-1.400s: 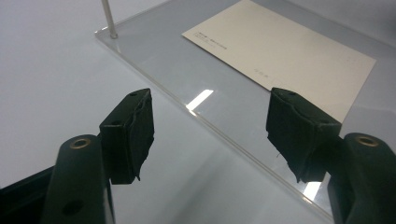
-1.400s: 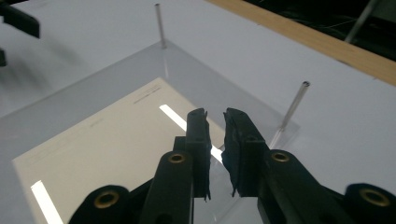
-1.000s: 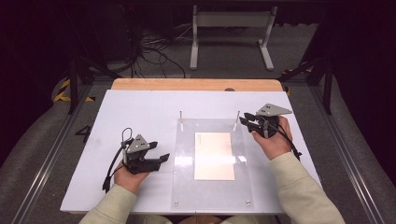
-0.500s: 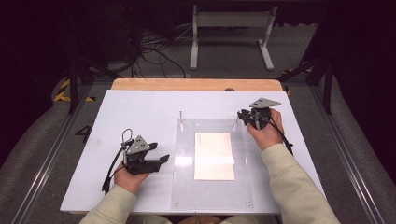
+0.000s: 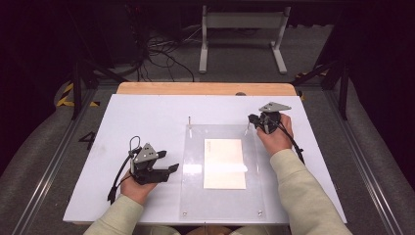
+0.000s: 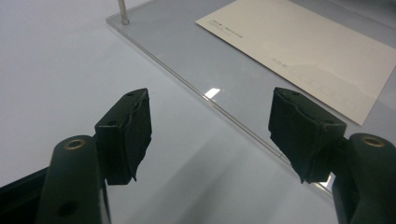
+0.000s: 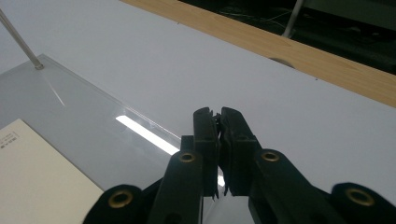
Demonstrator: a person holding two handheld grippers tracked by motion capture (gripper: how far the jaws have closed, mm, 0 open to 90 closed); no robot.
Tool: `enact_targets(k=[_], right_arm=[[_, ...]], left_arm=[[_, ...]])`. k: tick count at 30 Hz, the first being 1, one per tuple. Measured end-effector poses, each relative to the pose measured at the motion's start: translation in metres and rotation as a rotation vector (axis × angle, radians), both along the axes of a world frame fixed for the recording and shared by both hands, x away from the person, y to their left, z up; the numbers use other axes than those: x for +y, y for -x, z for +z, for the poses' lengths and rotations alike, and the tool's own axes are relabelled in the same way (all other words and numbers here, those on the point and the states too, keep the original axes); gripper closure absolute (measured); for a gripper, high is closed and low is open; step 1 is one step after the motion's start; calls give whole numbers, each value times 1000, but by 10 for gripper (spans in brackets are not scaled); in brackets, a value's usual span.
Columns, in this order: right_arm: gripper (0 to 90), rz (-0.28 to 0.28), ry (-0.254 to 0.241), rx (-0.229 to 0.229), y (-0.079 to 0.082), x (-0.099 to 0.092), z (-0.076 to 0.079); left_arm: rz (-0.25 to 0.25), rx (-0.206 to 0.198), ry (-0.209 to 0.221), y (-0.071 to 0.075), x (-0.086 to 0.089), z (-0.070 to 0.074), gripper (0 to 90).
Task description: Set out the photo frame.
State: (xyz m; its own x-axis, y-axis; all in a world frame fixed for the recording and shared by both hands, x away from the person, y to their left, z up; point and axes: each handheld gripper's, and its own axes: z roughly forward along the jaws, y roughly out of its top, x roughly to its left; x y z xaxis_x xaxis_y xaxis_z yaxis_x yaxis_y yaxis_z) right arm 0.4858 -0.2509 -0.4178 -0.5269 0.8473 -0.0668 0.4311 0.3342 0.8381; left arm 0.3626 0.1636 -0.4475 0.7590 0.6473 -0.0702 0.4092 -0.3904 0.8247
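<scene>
Vs a second ago: right gripper [image 5: 253, 119] has dropped toward the clear acrylic plate's [image 5: 193, 196] far right corner, by the thin metal pin [image 5: 247, 128] there; its jaws have just been closing and now meet with nothing between them. Left gripper [image 5: 171, 168] unchanged, jaws wide apart, empty, resting on the white board [image 5: 147, 112] just left of the plate. Cream card [image 5: 224, 163] lies flat mid-plate, long axis running away from the person, faint print at its far left corner, plain otherwise.

Two thin upright pins [image 5: 189, 121] are standing at the far corners of the clear plate [image 5: 192, 196], obstructing passage there. The white bench [image 5: 147, 117] surface around the plate is lying open on all sides.
</scene>
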Motion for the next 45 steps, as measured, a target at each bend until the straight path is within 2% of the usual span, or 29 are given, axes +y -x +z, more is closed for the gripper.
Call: enact_targets(k=[4,11,19,27,30,31,36,40,45], right_arm=[[855,-15,-33,9,-1,-1,-3],[857,-54,-49,10,-2,3,-6],[859,-72,-79,23,-5,3,-9],[859,-94,-96,36,-11,4,-10],[861,-98,-121,49,-17,2,-10],[861,-97,-141,61,-20,0,-11],[861,-91,-163,79,-25,-2,-11],[861,-85,-201,91,-29,-5,-12],[861,-66,-215,127,-36,-8,-11]], left_arm=[[-9,-1,-2,0,-2,-1,303],[-16,-3,-3,1,-4,-1,299],[-23,-10,-6,3,-7,-1,298],[-26,-18,-7,4,-2,2,287],[-20,-15,6,4,1,2,280],[-20,-19,1,4,3,2,279],[-20,-28,-8,4,3,2,262],[-51,-70,-39,7,-2,2,222],[-67,-85,-58,9,-6,1,202]])
